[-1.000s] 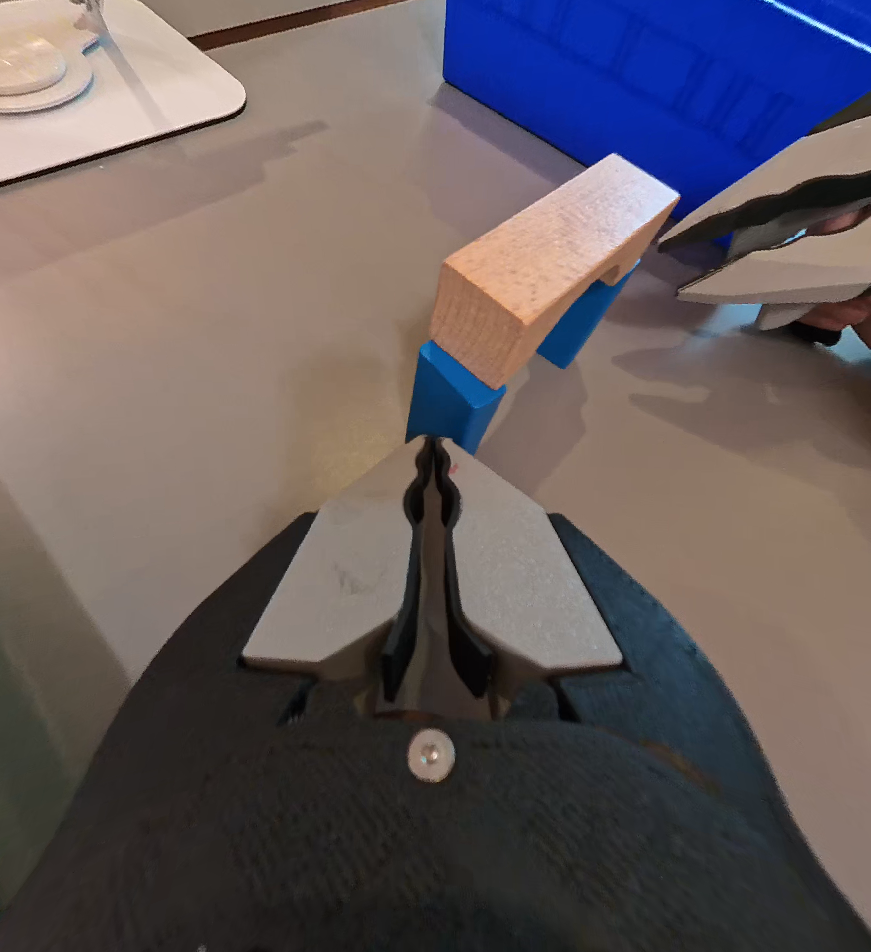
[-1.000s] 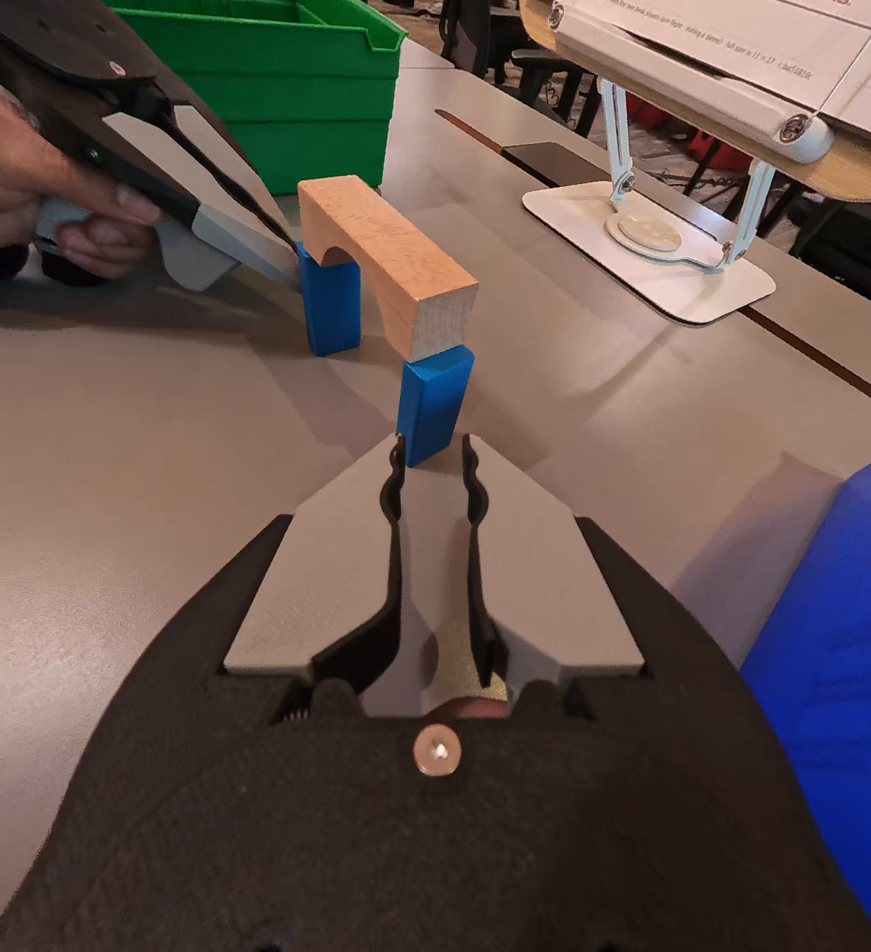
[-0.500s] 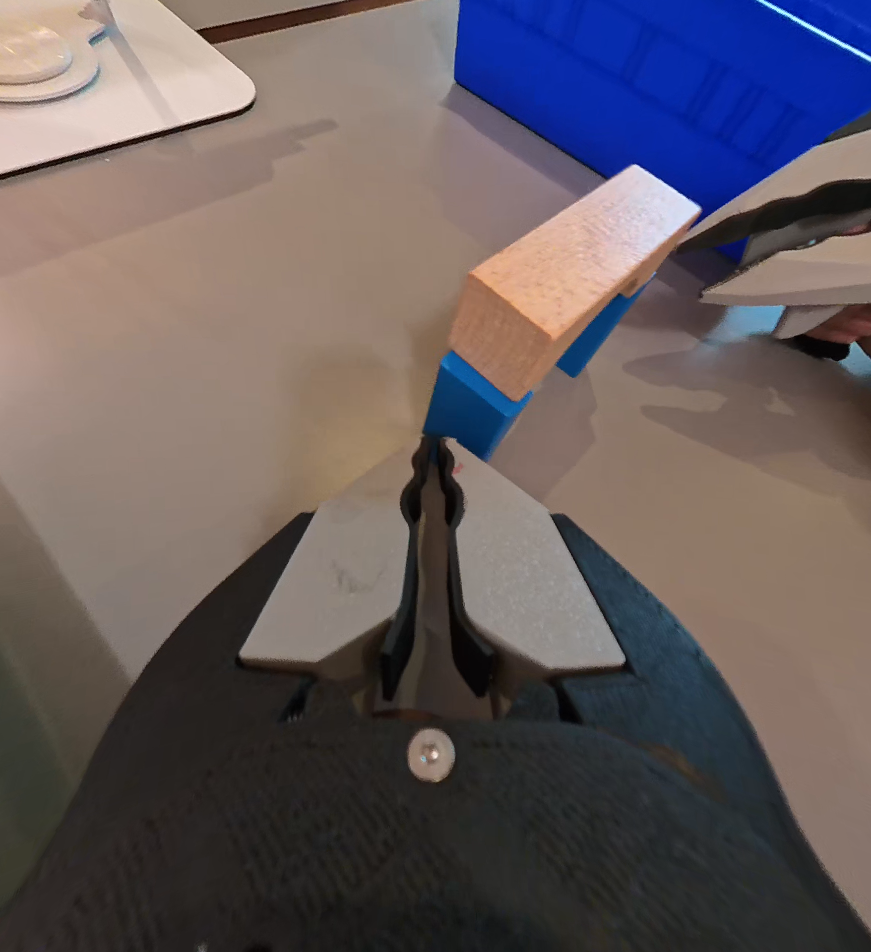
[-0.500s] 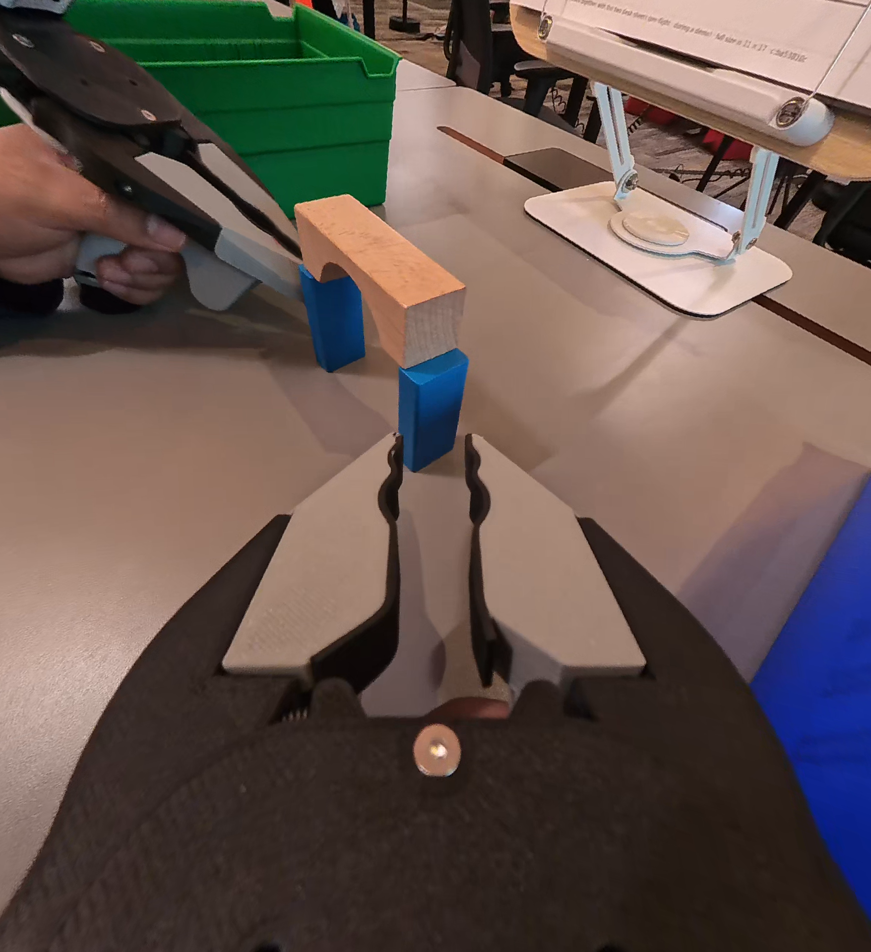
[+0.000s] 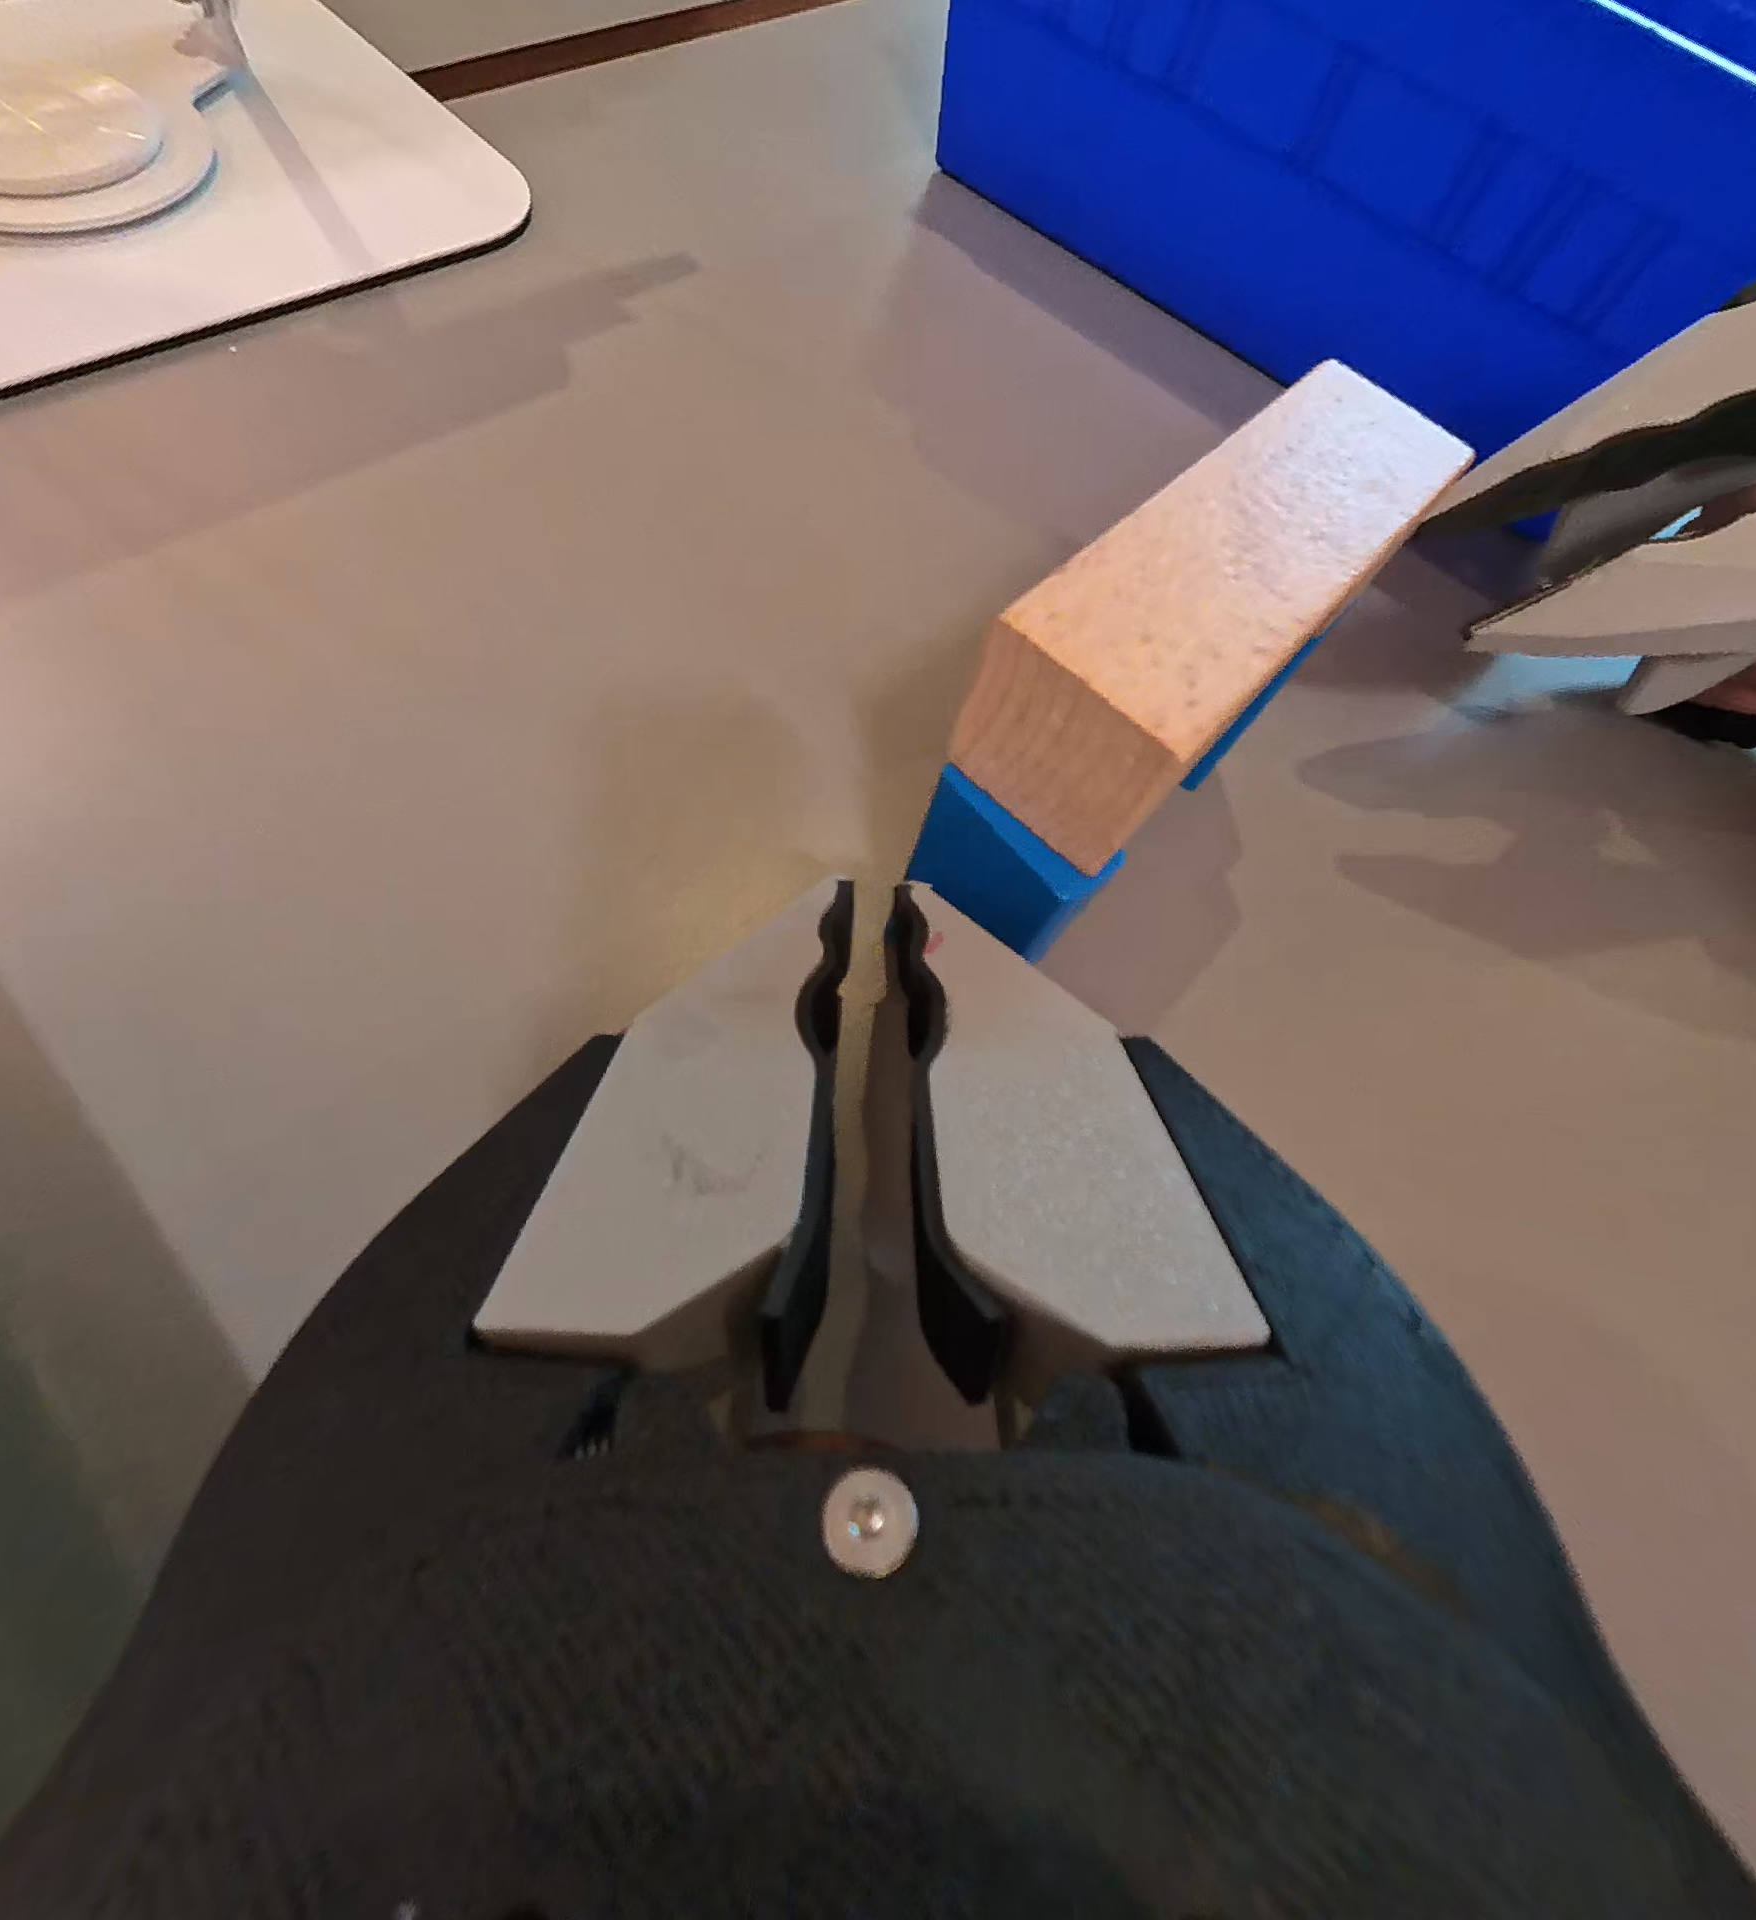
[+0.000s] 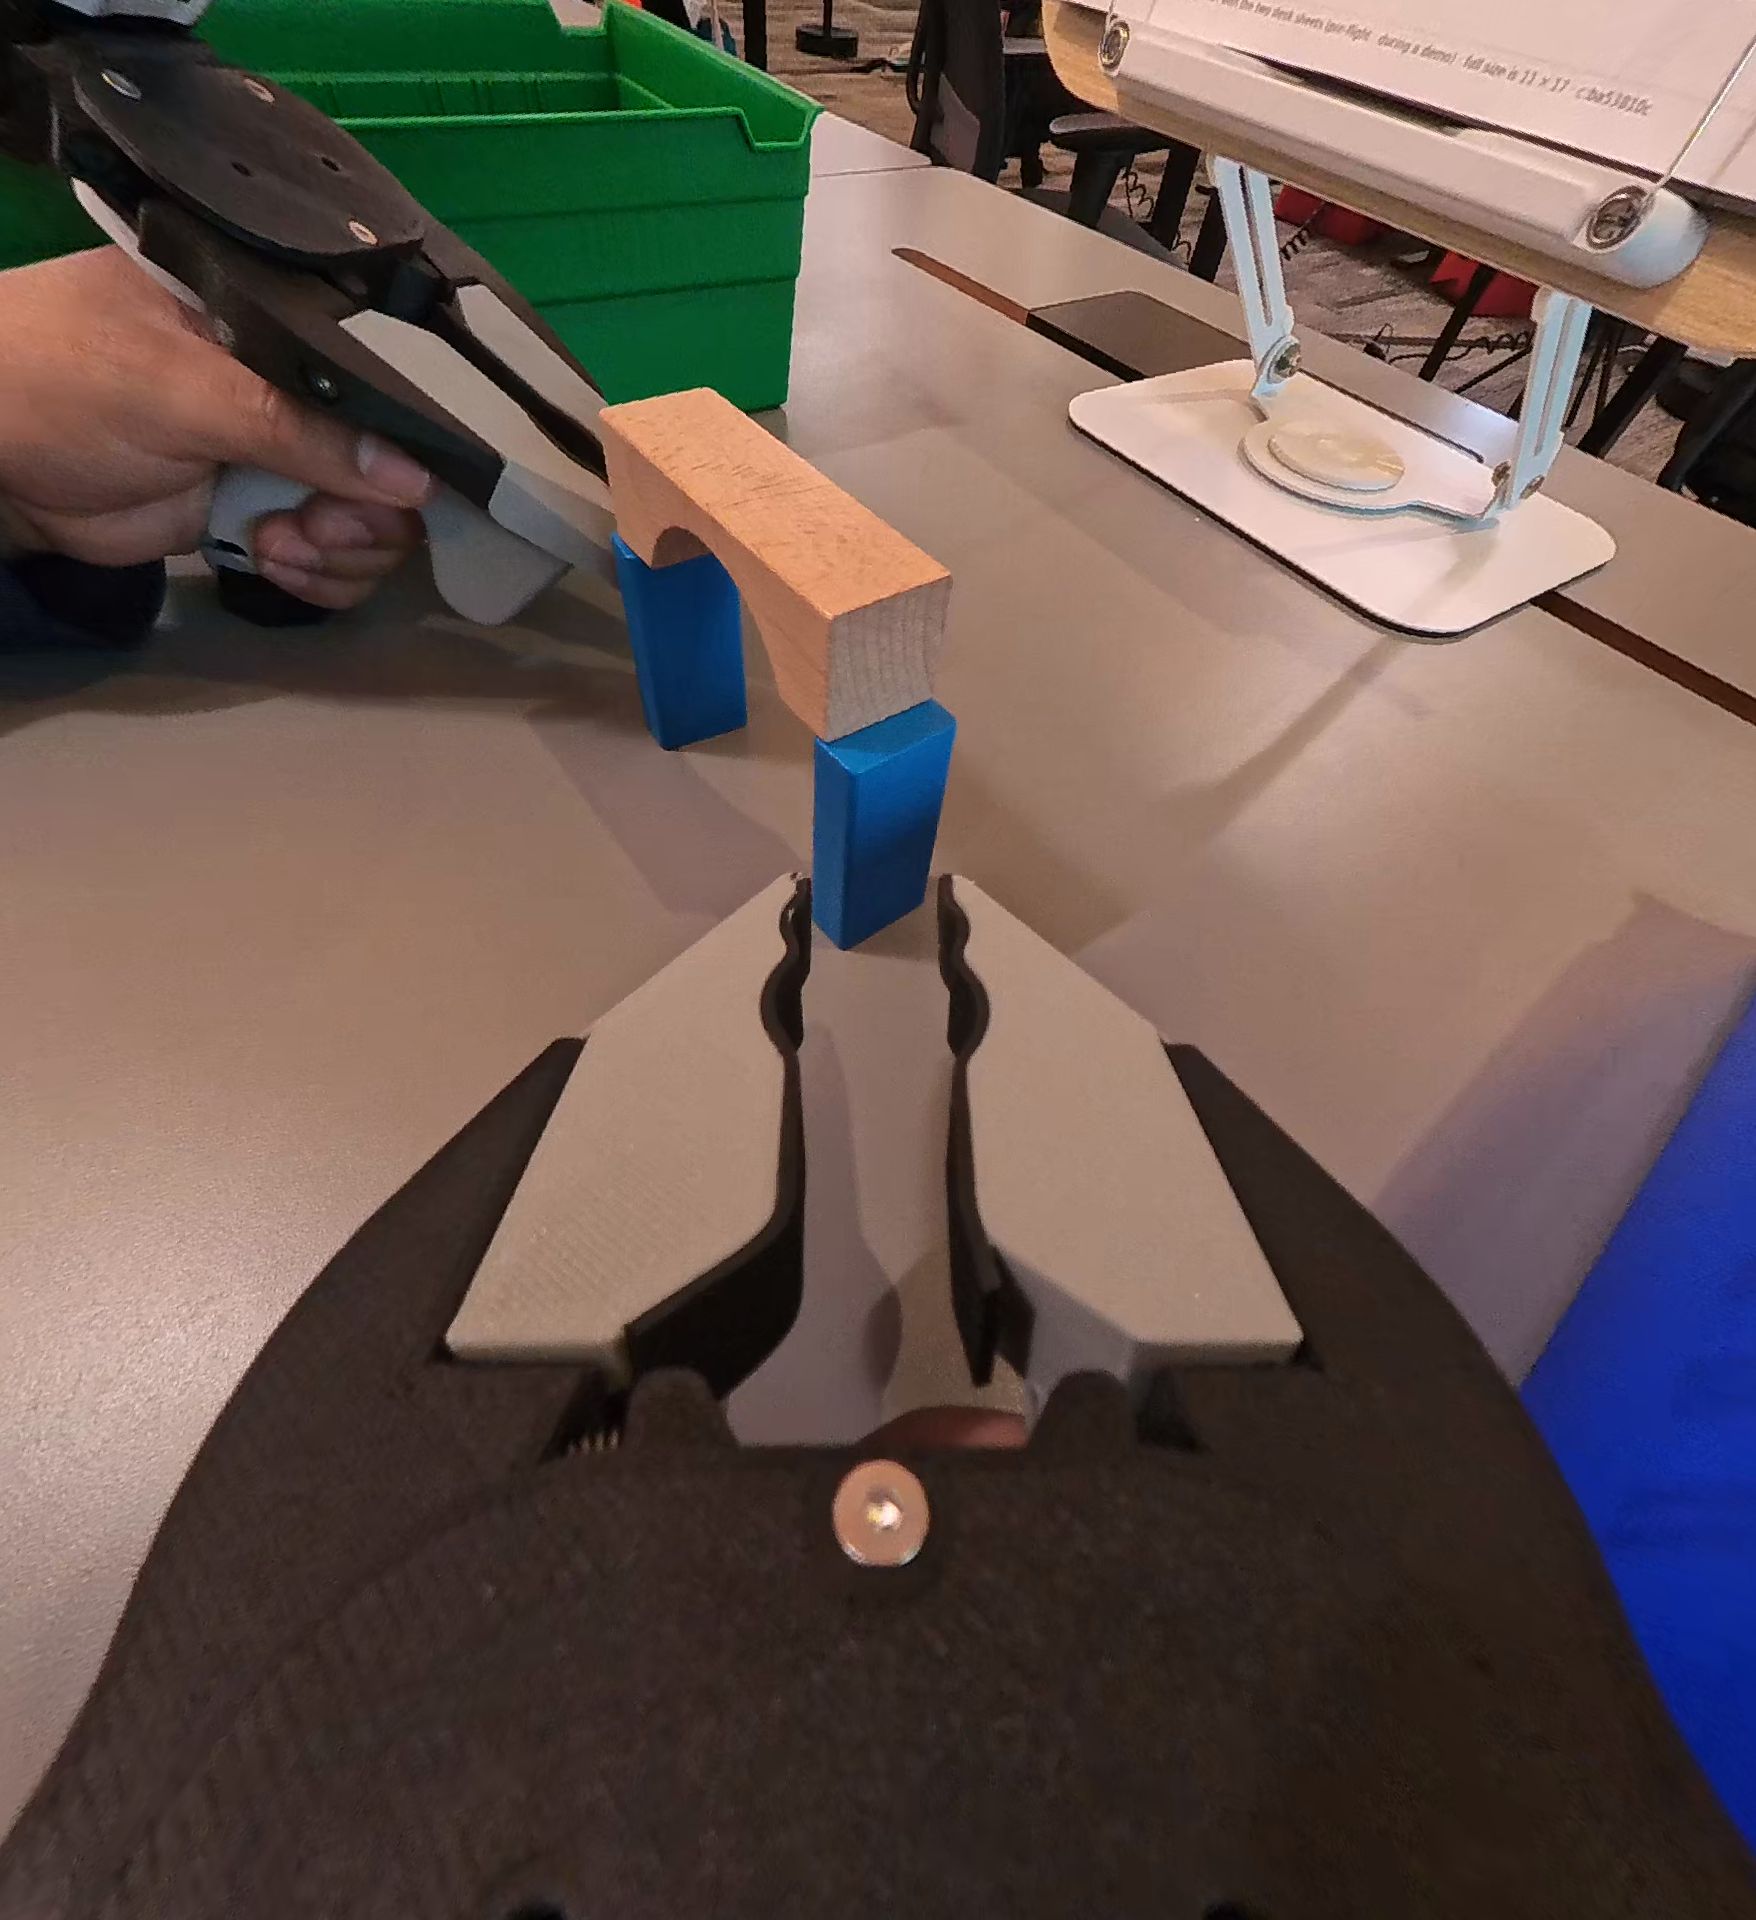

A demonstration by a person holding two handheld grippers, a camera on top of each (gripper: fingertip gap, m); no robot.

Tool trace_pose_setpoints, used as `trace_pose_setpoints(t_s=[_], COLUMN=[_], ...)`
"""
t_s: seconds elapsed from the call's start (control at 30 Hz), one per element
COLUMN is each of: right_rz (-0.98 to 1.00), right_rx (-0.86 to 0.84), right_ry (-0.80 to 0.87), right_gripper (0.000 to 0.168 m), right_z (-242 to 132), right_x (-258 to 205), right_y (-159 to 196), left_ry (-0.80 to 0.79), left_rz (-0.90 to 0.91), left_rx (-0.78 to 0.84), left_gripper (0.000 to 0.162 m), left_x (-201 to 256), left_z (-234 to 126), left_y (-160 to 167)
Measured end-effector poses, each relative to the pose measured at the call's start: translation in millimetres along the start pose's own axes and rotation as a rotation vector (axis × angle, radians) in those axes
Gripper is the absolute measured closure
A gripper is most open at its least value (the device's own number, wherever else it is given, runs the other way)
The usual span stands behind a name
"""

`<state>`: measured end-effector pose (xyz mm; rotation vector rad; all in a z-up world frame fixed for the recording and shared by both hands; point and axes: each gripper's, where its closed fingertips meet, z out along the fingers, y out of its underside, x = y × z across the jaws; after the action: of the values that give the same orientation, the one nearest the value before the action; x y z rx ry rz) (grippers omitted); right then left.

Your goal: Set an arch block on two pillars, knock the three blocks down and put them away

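A wooden arch block [image 6: 780,540] rests on two blue pillars, one near [image 6: 879,821] and one far [image 6: 682,655]. My right gripper [image 6: 874,909] is partly open and empty, low on the table, with its tips either side of the near pillar's foot. My left gripper [image 6: 583,468], held by a hand, has its tips at the arch's far end. In the left wrist view the left gripper [image 5: 872,904] shows only a thin slit and holds nothing. It sits just left of a pillar [image 5: 1009,883] under the arch [image 5: 1196,613]. The right gripper [image 5: 1632,520] is behind the arch.
A green bin [image 6: 562,156] stands behind the left gripper. A blue bin [image 5: 1373,156] stands close behind the right gripper and also shows in the right wrist view [image 6: 1736,1351]. A white stand base [image 6: 1373,499] is on the table to the side. One gripper's finger ends stand about 15 cm off the other's.
The left gripper has shifted sideways, so the blocks sit further right in its view, and its tips have parted a hair. The arch still rests on both pillars.
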<state>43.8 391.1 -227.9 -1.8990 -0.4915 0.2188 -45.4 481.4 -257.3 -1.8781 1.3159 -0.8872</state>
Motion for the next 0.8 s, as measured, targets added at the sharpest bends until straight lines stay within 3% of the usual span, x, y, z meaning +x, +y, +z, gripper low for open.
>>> trace_pose_setpoints(t_s=[0.8], right_rz=[-0.001], right_rx=[-0.003], right_ry=[-0.008], right_gripper=[0.146], right_z=[0.2], right_x=[-1.7], right_y=[0.5], left_ry=[0.028], left_rz=[-0.016], left_rx=[-0.005], left_gripper=[0.152], left_x=[12.0], left_z=[-6.1], left_y=[6.9])
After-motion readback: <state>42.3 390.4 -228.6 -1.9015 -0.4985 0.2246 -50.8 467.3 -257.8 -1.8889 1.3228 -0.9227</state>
